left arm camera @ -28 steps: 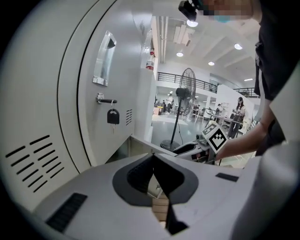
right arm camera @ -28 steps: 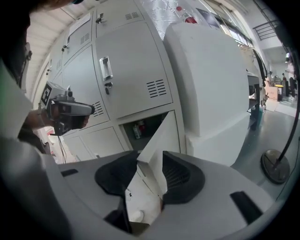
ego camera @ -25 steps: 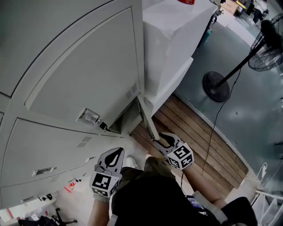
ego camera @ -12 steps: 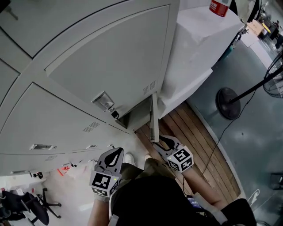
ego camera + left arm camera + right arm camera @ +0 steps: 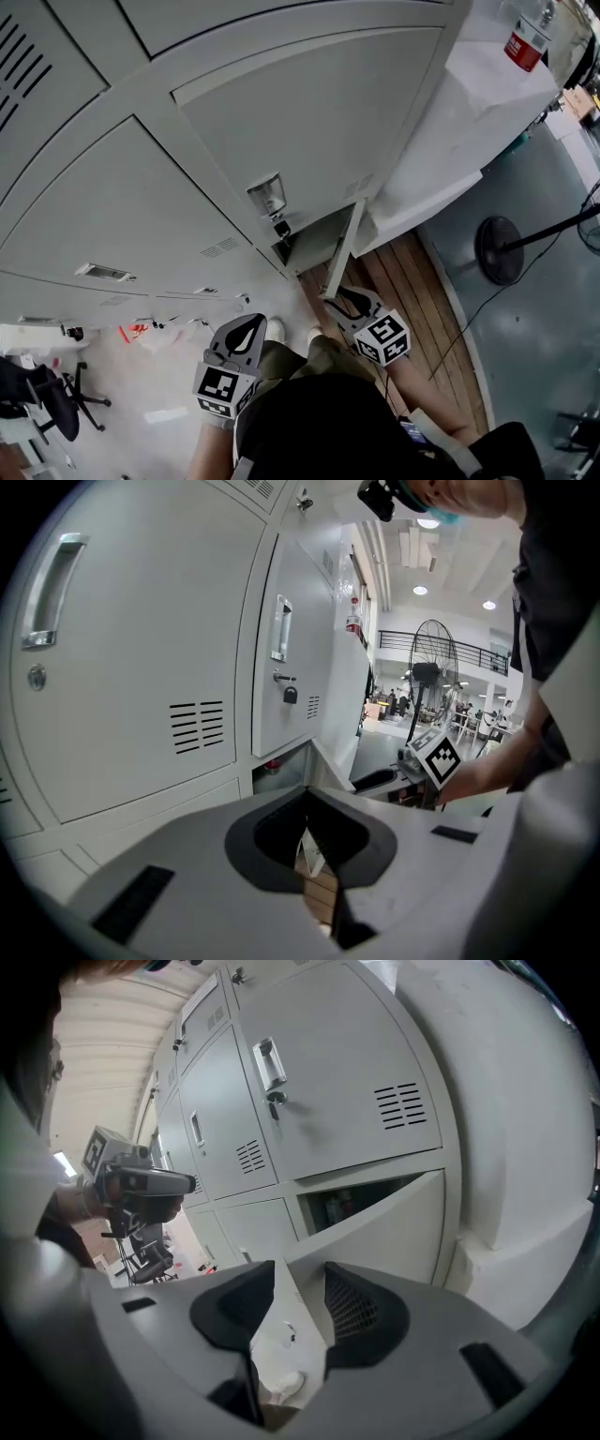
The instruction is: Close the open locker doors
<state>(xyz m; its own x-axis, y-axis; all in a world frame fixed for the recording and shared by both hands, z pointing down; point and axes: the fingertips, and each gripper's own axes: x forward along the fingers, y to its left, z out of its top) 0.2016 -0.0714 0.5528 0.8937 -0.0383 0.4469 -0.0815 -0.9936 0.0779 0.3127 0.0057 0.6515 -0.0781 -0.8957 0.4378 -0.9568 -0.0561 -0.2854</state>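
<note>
While right gripper point(image 5: 298, 1283) pinches the open locker door point(image 5: 394, 1227) edge between its jaws, a skewed push may slip it free.

Wooden plank flooring point(image 5: 412, 309) beside grey concrete, pedestal fan point(image 5: 500, 250), white counter point(image 5: 469, 112), black office chair point(image 5: 52, 398).
</note>
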